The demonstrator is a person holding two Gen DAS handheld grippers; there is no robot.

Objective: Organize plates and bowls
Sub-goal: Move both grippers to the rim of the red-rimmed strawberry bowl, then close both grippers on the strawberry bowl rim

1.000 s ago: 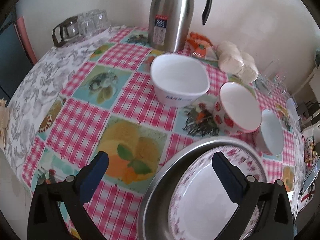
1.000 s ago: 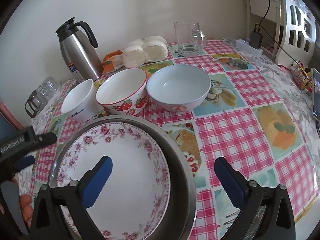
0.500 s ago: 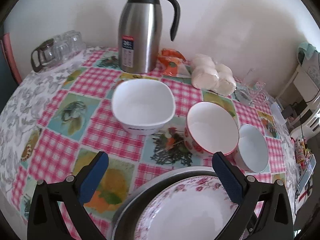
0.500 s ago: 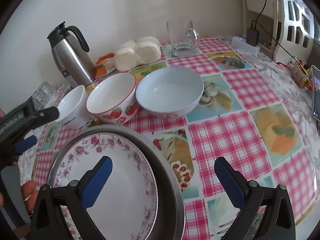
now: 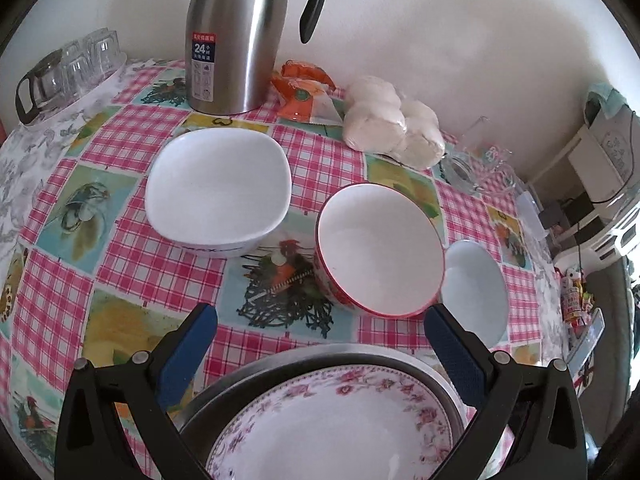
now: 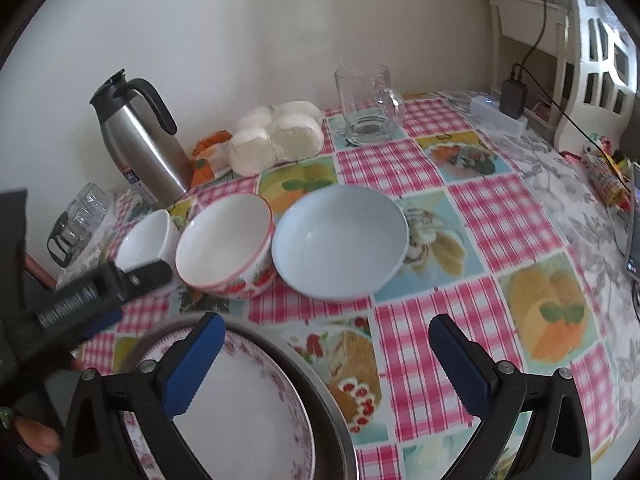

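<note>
A pink-flowered plate (image 5: 332, 428) lies in a round metal tray (image 5: 320, 354) at the table's near edge; it also shows in the right wrist view (image 6: 244, 412). Beyond it stand three bowls in a row: a square white bowl (image 5: 218, 184), a strawberry-patterned bowl (image 5: 378, 248) and a pale blue bowl (image 5: 474, 292). In the right wrist view they are the white bowl (image 6: 146, 240), the strawberry bowl (image 6: 224, 244) and the blue bowl (image 6: 340, 240). My left gripper (image 5: 320, 348) is open and empty above the tray's far rim. My right gripper (image 6: 326, 356) is open and empty over the tray's right side.
A steel thermos jug (image 5: 236, 36) stands at the back by the wall, with an orange packet (image 5: 304, 92), bagged white buns (image 5: 392, 124) and a glass mug (image 6: 366, 104). Glass cups (image 5: 68, 68) sit at the far left. A power strip (image 6: 498, 114) lies at the right.
Both grippers have drawn back from the plate and tilted up toward the bowls. The left gripper has swung right to face the bowls. Nothing has been gripped.
</note>
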